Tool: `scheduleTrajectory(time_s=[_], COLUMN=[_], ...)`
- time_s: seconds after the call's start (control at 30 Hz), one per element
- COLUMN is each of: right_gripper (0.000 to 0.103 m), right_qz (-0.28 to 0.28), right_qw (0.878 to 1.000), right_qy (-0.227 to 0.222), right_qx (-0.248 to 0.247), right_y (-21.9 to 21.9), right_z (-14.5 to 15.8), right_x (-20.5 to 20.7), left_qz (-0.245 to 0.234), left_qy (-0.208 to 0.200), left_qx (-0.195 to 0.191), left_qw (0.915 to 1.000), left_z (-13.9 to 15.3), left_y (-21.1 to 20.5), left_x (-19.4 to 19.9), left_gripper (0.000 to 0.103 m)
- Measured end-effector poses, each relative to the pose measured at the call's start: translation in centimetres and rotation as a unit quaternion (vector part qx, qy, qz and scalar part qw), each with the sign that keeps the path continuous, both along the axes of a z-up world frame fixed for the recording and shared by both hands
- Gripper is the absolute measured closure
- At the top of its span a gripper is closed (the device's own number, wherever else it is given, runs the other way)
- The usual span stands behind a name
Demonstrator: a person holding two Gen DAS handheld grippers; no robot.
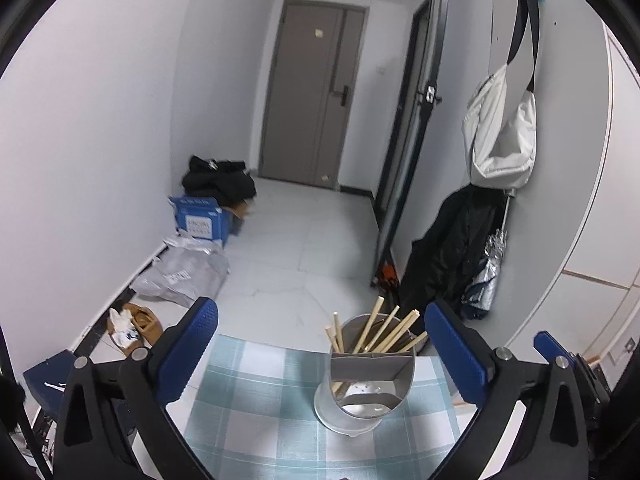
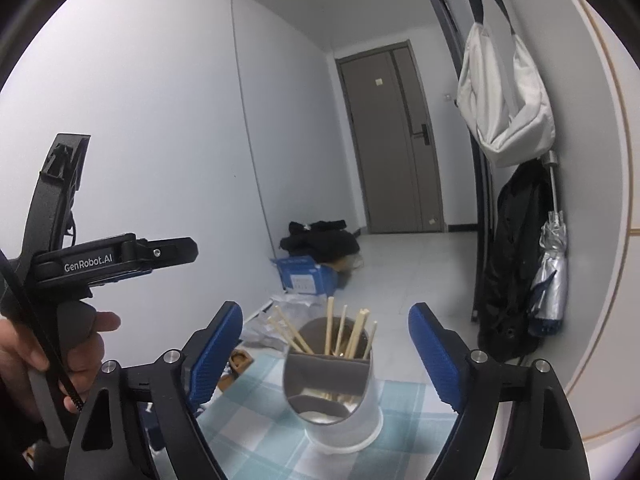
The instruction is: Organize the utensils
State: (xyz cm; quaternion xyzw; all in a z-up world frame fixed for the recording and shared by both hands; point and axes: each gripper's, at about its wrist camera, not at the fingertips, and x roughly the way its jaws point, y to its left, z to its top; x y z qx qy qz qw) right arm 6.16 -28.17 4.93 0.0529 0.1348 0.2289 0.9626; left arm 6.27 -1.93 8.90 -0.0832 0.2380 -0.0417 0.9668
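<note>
From the left wrist camera, the left gripper (image 1: 320,354) hangs above a table covered with a blue-and-white checked tablecloth (image 1: 256,416), its two blue-padded fingers (image 1: 192,354) spread wide and holding nothing. Between and just beyond them stands a metal utensil holder (image 1: 364,380), near the far edge of the cloth. A bundle of wooden chopsticks (image 1: 384,330) stands in the holder's rear compartment, fanning upward; the front compartment shows a perforated metal bottom. Beyond the holder lies a pale tiled floor, with a blue cardboard box (image 1: 202,222) far left of the holder and a grey door (image 1: 310,96) at the end of the hallway. To the right of the holder, a white bag (image 1: 500,136) hangs on the wall above a black coat (image 1: 448,252). From the right wrist camera, the right gripper (image 2: 326,352) also has its blue-padded fingers (image 2: 216,354) wide apart and empty, framing the same utensil holder (image 2: 334,392) on the checked tablecloth (image 2: 256,420), with the chopsticks (image 2: 332,332) upright inside. Left of the holder, a person's hand (image 2: 52,360) grips the handle of the left gripper (image 2: 112,262), seen side-on. A folded silver umbrella (image 2: 550,272) hangs right of the holder.
</note>
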Motion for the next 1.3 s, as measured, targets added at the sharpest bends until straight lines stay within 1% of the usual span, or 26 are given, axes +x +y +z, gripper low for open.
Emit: scheduleTrajectory(time_s=[0.07, 0.23, 0.3, 0.43, 0.57, 0.67, 0.8, 1.03, 1.3], right_gripper=[0.013, 0.009, 0.008, 0.004, 0.004, 0.003, 0.002, 0.002, 0.001], right_qz=[0.0, -0.002, -0.005, -0.011, -0.023, -0.034, -0.038, -0.035, -0.035], right_qw=[1.0, 1.0, 1.0, 0.999, 0.999, 0.999, 0.999, 0.999, 0.999], right_qy=[-0.007, -0.02, -0.023, -0.024, -0.022, -0.024, -0.024, -0.018, -0.012], right_qx=[-0.001, -0.009, -0.011, -0.02, -0.024, -0.024, -0.025, -0.03, -0.022], right_y=[0.1, 0.4, 0.3, 0.3, 0.3, 0.3, 0.6, 1.1, 0.7], right_z=[0.1, -0.2, -0.4, -1.2, -2.3, -3.0, -3.6, -4.5, -4.9], right_x=[-1.0, -3.1, -3.8, -5.0, -6.0, -6.4, -6.6, -6.8, -6.8], left_qz=[0.007, 0.021, 0.017, 0.025, 0.031, 0.032, 0.036, 0.041, 0.037], left_qy=[-0.011, -0.032, -0.032, -0.037, -0.04, -0.04, -0.041, -0.034, -0.024], left_qx=[0.002, 0.004, 0.001, -0.002, -0.003, -0.001, 0.012, 0.01, 0.008], left_qw=[0.9999, 0.9993, 0.9993, 0.999, 0.9987, 0.9987, 0.9984, 0.9985, 0.999], left_z=[-0.1, -0.7, -1.2, -2.4, -3.6, -4.5, -5.0, -5.5, -5.9], left_y=[0.1, 0.4, 0.5, 0.9, 1.3, 1.5, 1.5, 1.9, 1.8], left_x=[-0.8, -2.5, -3.2, -4.3, -5.4, -6.0, -6.4, -6.3, -6.2], left_gripper=[0.001, 0.001, 0.001, 0.001, 0.001, 0.001, 0.001, 0.001, 0.001])
